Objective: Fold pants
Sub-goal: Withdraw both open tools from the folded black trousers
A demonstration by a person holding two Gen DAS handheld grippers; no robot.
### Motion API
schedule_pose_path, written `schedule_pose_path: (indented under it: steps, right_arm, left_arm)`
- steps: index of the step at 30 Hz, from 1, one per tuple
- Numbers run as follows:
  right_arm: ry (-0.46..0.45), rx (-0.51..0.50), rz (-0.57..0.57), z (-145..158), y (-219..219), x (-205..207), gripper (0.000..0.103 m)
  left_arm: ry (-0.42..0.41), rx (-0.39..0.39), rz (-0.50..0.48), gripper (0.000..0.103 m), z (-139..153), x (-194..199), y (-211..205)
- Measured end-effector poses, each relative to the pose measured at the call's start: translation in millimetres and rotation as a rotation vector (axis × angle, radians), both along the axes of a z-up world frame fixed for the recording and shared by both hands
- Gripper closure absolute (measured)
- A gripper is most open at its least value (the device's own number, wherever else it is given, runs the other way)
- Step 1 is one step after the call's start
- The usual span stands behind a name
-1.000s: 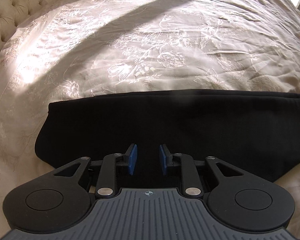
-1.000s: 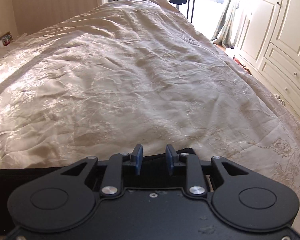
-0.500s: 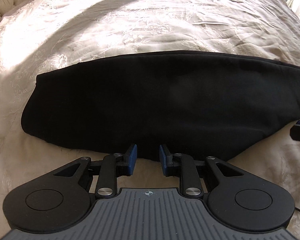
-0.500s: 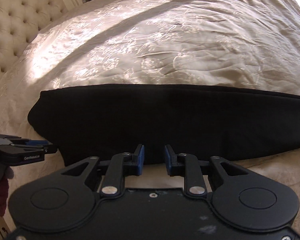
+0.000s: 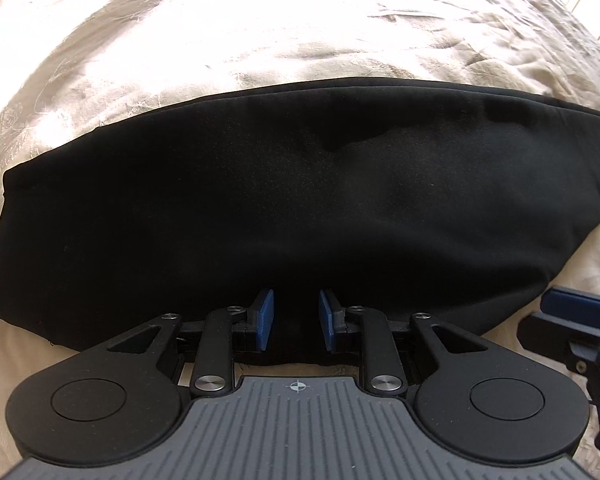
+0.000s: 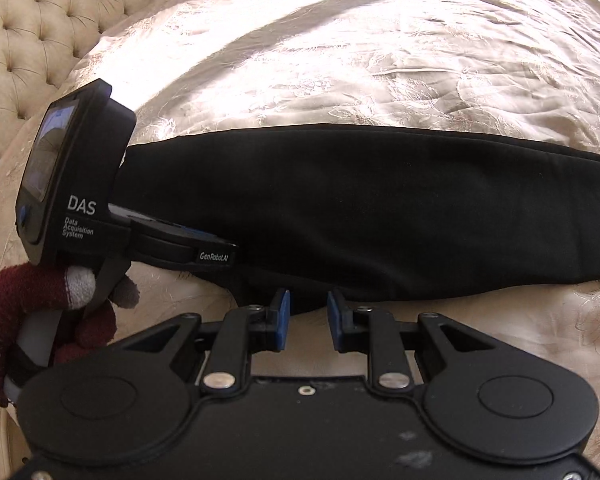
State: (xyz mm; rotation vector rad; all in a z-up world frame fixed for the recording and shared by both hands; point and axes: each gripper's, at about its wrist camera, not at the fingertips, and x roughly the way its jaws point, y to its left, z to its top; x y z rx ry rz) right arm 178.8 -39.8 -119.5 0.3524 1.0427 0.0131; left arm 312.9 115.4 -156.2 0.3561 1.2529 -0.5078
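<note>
lay long and flat across the cream bedspread (image 6: 380,60): black pants (image 5: 300,208), near edge just at the blue pads. lots of bare bed past the far edge; padded headboard (image 6: 40,32) off to the left. left gripper (image 5: 296,320) over the near hem, pads apart, nothing pinched. right gripper (image 6: 308,320) just beside it, pads apart after closing a little, hem barely between. gloved hand (image 6: 28,312) on the left handle.

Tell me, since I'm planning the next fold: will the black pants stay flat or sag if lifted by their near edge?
The black pants will probably sag: soft cloth, draped over the bedspread. Stacked layers along the far edge may slide apart.
</note>
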Motion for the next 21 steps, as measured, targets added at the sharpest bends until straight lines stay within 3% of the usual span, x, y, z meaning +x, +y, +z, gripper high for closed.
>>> schedule_pose_path:
  steps: [4,7,9,12,18,21]
  right_arm:
    - [0.025,-0.021,-0.043,-8,2,17,0.079]
    - [0.095,-0.02,-0.064,-29,-2,29,0.08]
    - [0.163,-0.034,-0.064,-51,-6,43,0.085]
    - [0.188,-0.057,-0.058,-57,-9,52,0.087]
    - [0.035,-0.141,0.031,-16,-11,67,0.086]
    - [-0.022,-0.226,0.108,-8,-10,91,0.072]
  left_arm:
    - [0.021,-0.043,0.009,0.079,3,2,11]
    - [0.029,-0.083,0.033,0.079,12,4,22]
    - [0.019,-0.103,0.051,0.079,19,6,37]
    - [0.013,-0.102,0.073,0.079,19,17,50]
    - [0.078,-0.107,0.129,0.079,-1,40,57]
    - [0.078,-0.111,0.132,0.079,0,41,58]
